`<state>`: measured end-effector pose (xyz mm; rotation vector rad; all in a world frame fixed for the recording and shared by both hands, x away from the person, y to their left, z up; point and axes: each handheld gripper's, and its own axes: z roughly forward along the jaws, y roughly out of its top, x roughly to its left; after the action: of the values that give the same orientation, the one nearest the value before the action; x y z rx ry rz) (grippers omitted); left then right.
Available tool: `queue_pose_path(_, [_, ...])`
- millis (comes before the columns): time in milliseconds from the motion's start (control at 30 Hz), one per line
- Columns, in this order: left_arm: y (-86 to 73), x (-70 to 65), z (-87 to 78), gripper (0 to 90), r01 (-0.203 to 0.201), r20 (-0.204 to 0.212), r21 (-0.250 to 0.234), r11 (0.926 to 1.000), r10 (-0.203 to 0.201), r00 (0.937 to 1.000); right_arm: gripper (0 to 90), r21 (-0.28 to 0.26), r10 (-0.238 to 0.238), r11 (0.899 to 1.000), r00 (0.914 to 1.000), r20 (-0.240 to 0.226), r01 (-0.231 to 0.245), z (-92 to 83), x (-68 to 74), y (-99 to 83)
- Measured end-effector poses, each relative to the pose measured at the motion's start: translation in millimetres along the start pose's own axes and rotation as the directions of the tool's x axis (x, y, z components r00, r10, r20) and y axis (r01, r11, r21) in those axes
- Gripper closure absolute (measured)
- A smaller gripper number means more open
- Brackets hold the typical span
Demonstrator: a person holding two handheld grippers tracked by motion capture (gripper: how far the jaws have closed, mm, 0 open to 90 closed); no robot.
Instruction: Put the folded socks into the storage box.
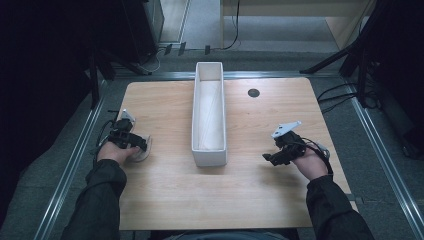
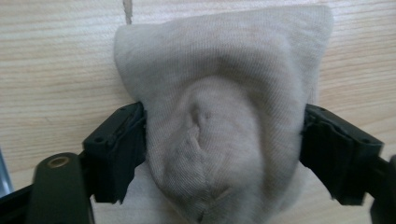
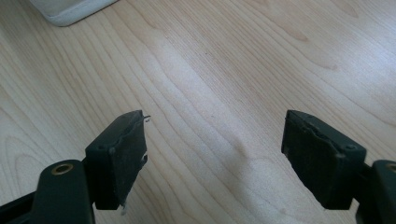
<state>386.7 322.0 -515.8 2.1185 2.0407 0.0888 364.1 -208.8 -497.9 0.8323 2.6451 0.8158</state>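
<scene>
Left gripper: both black jaws press against the sides of a beige knitted cloth, bunched like a sock, so the jaws are clamped on it, set wide by its bulk. The cloth lies on the pale wooden table, spreading beyond the jaw tips, its folded end between the pads. In the high view the left gripper sits at the table's left edge with the cloth under it. Right gripper: jaws spread wide, nothing between them, bare tabletop beneath; a corner of the long white rectangular bin shows at top left. From above, the right gripper rests near the right side, and the bin stands lengthwise between the two hands, well apart from the cloth.
</scene>
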Motion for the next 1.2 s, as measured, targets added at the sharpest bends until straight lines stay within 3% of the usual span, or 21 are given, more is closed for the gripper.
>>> queue_pose_path(167, [-0.9,-3.1,-0.2,20.5,-0.006,-0.024,-0.003,1.0000,0.006,0.9997,22.2,0.002,0.000,1.000,1.0000,0.004,0.000,-0.6,0.3,-0.4])
queue_pose_path(367, [-2.5,-6.3,-2.0,30.3,-0.022,-0.039,-0.016,0.9996,0.022,0.9990,22.3,0.008,-0.008,1.000,1.0000,0.005,0.008,0.8,0.8,0.5])
queue_pose_path(533, [-2.8,-12.7,-3.7,44.5,-0.032,-0.033,-0.023,0.9992,0.031,0.9990,22.3,0.010,-0.020,1.000,0.9997,0.016,0.020,1.1,2.8,1.3])
queue_pose_path(667, [-2.7,-13.3,-4.7,53.5,-0.012,-0.016,-0.016,0.9998,0.012,0.9998,22.2,0.005,-0.020,1.000,0.9996,0.019,0.020,1.5,2.2,2.1])
queue_pose_path(833, [0.0,-18.4,-5.5,61.9,-0.041,-0.025,0.004,0.9992,0.041,0.9988,22.3,-0.001,-0.014,1.000,0.9997,0.019,0.014,0.2,1.4,1.2])
queue_pose_path(1200, [2.3,-10.9,-6.8,66.8,0.044,0.055,0.010,0.9990,-0.044,0.9975,22.3,-0.016,-0.001,1.000,0.9999,0.011,0.001,-0.8,0.2,1.0])
